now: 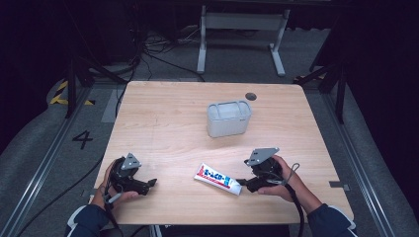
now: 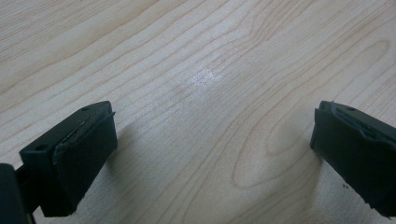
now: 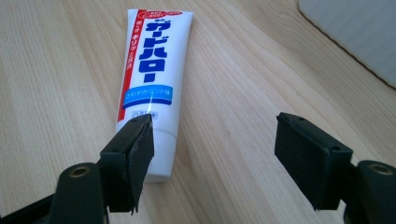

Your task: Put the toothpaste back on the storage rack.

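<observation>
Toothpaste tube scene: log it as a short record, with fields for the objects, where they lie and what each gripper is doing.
surface: wooden table
main object: toothpaste tube, white with blue lettering, lying flat near the front edge
tube cap end: points toward the right gripper
right gripper: jaws open, one jaw over the tube's cap end in the right gripper view, nothing gripped
left gripper: jaws open over bare wood, away from the tube
other object: grey basket, upright, beyond the tube toward the table's middle
hands: one on each gripper

high view looks down on the table; claw views skim its wood close up.
</observation>
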A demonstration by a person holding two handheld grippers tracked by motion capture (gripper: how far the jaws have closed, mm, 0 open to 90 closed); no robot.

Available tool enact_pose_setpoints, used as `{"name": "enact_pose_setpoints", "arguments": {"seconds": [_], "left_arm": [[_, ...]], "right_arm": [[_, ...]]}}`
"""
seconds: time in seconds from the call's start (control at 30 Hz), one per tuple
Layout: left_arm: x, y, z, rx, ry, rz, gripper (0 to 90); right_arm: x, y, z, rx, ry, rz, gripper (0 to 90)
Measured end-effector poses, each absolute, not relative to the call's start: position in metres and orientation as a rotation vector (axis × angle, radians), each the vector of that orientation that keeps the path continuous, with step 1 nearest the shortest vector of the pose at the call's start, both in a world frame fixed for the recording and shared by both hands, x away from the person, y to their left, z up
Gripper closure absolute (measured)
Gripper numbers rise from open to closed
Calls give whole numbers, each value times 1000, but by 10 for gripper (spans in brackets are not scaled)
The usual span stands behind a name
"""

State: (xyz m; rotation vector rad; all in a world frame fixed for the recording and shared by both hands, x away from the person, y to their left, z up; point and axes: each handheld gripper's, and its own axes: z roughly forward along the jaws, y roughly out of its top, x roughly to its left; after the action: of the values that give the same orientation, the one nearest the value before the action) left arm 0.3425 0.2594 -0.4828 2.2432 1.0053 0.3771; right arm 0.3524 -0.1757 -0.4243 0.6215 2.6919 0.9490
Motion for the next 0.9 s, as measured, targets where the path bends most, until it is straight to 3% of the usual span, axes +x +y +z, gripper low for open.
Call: {"name": "enact_pose_setpoints", "arguments": {"seconds": [0.9], "left_arm": [[342, 260, -483, 2246, 998, 372, 14]], "right_arm": [[364, -121, -430, 575, 2760, 930, 299]]}}
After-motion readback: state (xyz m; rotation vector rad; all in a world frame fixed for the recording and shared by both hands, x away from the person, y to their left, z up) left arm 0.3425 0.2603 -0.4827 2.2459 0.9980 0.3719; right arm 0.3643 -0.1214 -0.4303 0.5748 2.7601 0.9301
